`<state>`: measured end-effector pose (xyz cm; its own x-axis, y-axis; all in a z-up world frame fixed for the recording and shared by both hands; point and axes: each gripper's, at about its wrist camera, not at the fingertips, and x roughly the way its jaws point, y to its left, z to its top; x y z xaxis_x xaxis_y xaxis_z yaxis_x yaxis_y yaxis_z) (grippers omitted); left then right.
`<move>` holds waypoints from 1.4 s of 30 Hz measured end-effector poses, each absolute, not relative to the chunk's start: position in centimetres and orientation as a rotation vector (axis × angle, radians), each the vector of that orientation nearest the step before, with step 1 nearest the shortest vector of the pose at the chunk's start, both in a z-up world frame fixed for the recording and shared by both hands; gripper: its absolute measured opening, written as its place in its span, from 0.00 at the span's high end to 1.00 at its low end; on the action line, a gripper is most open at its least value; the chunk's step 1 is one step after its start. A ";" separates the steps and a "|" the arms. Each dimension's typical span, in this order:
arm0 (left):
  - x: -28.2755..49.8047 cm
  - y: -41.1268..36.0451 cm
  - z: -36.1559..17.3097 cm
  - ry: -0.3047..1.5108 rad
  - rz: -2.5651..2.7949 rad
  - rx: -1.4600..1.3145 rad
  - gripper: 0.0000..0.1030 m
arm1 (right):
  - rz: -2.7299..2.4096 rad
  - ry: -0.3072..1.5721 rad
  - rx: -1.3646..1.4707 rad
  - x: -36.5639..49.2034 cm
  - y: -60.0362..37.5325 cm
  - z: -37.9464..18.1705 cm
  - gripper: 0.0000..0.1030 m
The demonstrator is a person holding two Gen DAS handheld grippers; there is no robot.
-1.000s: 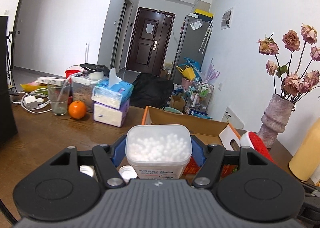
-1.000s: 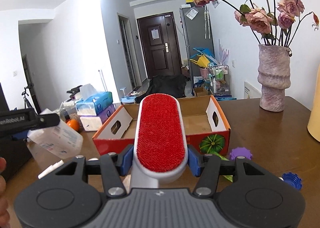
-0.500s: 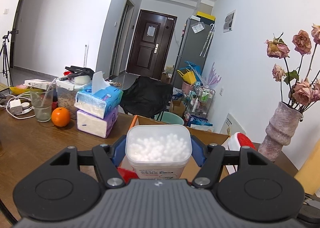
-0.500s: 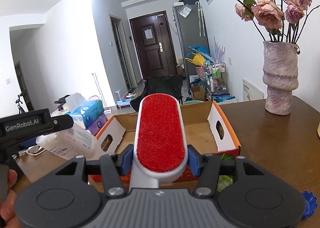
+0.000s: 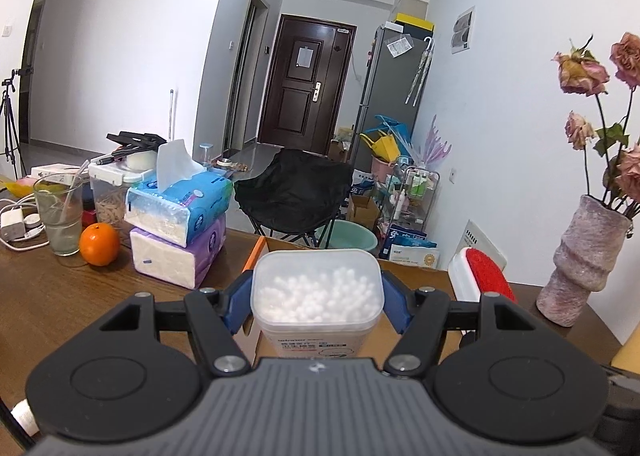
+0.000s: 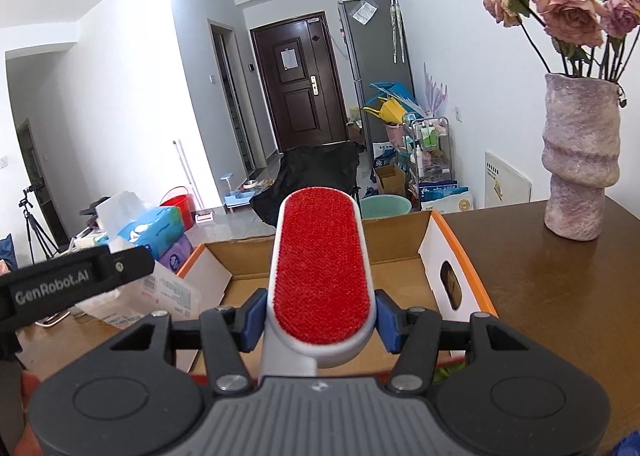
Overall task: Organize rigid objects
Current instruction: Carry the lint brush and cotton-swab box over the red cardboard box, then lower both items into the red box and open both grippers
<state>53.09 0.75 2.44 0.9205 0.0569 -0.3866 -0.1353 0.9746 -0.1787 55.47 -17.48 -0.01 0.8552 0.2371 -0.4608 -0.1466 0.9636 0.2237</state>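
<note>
Hiding box floor [image 6: 320,268]: lint brush [image 6: 322,276].

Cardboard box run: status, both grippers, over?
Left gripper shut on cotton swab tub. Right gripper shut on lint brush. Cardboard box open ahead, nothing in the way.

Lived-in flat; dining table set in an open room off the entry hall. Straight ahead of the jaws: dark panelled front door [image 5: 306,90], grey fridge [image 5: 394,96] with notes stuck on it just right of it, folding black chair [image 5: 294,190] nearer. Left of the jaws on the wooden table [image 5: 48,296]: stacked tissue packs [image 5: 180,224], orange [image 5: 99,244], drinking glass [image 5: 58,212]. Right: vase [image 6: 580,156] of dried roses. Cluttered trolley [image 6: 428,152] and boxes by the wall.
</note>
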 end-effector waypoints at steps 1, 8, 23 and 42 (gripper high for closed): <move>53.6 0.7 2.3 0.391 0.102 -0.201 0.35 | 0.201 0.511 0.184 56.1 -17.5 -0.1 0.47; 56.7 0.5 1.7 0.397 0.114 -0.167 0.35 | 0.190 0.554 0.180 59.9 -16.9 -0.8 0.47; 62.0 1.1 0.0 0.425 0.142 -0.093 0.35 | 0.117 0.644 0.157 65.8 -17.1 -2.4 0.47; 61.6 2.3 0.2 0.415 0.174 -0.061 0.00 | 0.060 0.616 0.103 65.8 -17.9 -1.4 0.01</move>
<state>61.57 2.30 0.21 0.9006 0.1557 -0.4059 -0.1807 0.9833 -0.0237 65.84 -17.85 -1.42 0.8144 0.0870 -0.5737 -0.0257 0.9931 0.1142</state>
